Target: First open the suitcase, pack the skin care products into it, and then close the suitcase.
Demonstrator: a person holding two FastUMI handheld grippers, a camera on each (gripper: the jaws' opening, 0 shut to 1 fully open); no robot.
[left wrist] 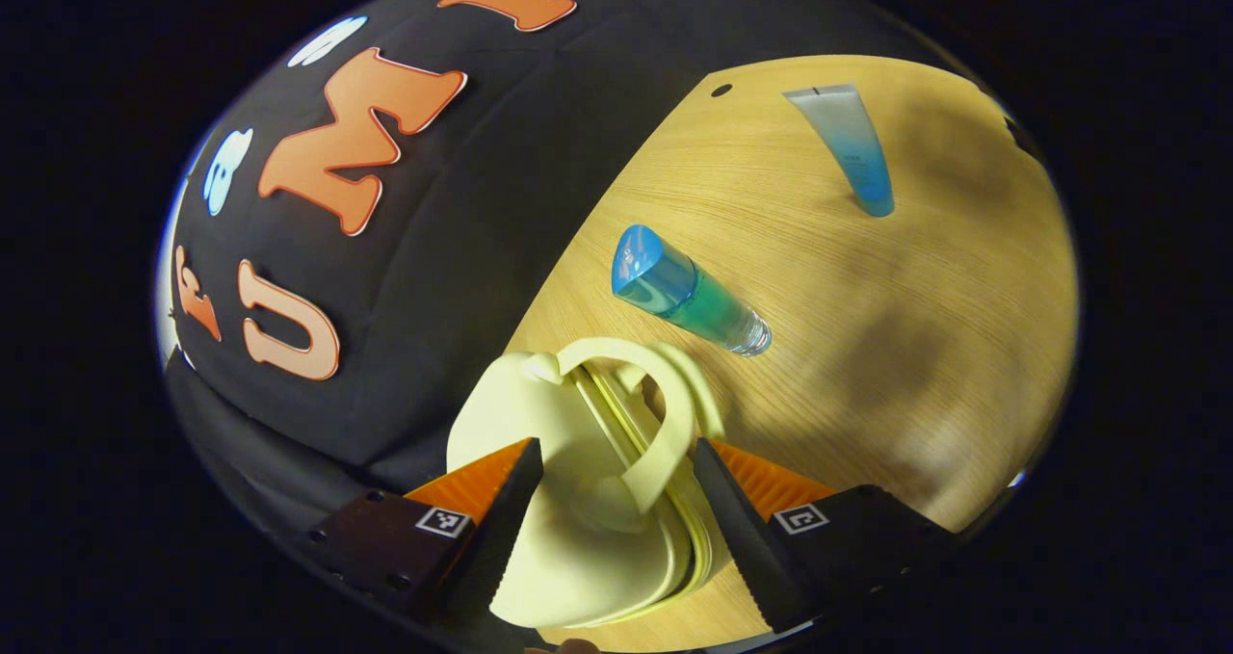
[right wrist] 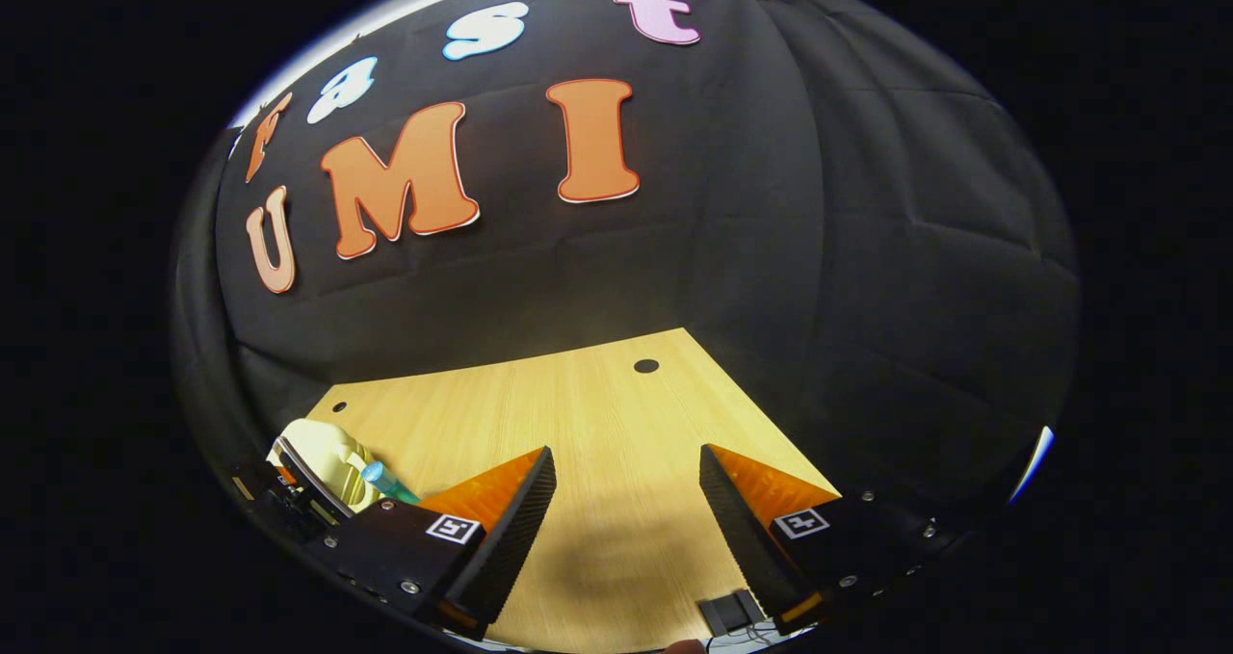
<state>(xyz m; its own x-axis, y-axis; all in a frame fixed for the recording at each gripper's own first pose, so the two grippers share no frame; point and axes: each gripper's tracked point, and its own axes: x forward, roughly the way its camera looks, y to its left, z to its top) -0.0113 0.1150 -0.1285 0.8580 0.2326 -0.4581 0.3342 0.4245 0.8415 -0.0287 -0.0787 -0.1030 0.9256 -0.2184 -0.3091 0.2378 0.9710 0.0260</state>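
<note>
Suitcase (lid not yet raised) sits between the spread, empty left gripper; pinch the handle squarely. Bottle lies at one o'clock.

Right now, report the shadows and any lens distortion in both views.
Left gripper view: broad soft shadows darken the table right of the bottle and near the tube; fisheye bends the table edge. Right gripper view: a dim shadow lies on the table between the open fingers; the wall bulges.

Suitcase on table; bottle just beyond it; tube farther right.
</note>
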